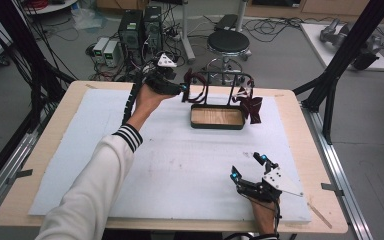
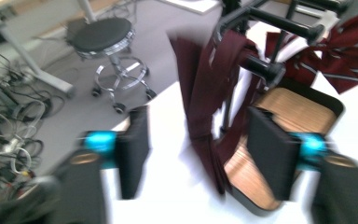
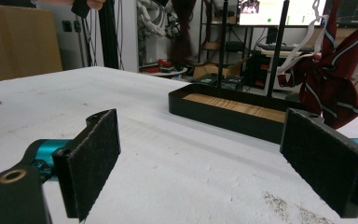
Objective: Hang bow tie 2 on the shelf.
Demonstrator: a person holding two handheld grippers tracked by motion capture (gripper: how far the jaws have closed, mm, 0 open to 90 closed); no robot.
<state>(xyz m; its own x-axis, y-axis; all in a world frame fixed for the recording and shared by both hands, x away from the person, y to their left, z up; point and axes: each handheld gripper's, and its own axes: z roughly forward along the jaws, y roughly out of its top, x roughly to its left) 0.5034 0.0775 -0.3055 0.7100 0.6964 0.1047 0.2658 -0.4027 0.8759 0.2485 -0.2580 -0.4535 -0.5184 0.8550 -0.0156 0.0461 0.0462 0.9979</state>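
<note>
A black rack [image 1: 220,75] rises from a wood-floored tray [image 1: 217,125] at the far middle of the table. A plain maroon tie [image 2: 200,93] hangs over the rack's left end. My left gripper [image 2: 203,149] is open with this tie hanging between its pads, and neither pad presses on it. In the high view the left gripper [image 1: 184,90] is held up beside the tie [image 1: 198,85]. A striped maroon tie [image 1: 251,106] hangs at the rack's right end. My right gripper [image 1: 249,167] rests open near the front right, with nothing between its pads [image 3: 93,163].
A white foam sheet [image 1: 180,160] covers the wooden table [image 1: 310,200]. Beyond the far edge stand a black stool [image 1: 228,42] and computer towers [image 1: 140,27] amid cables. Black frame posts [image 1: 345,55] rise at the right.
</note>
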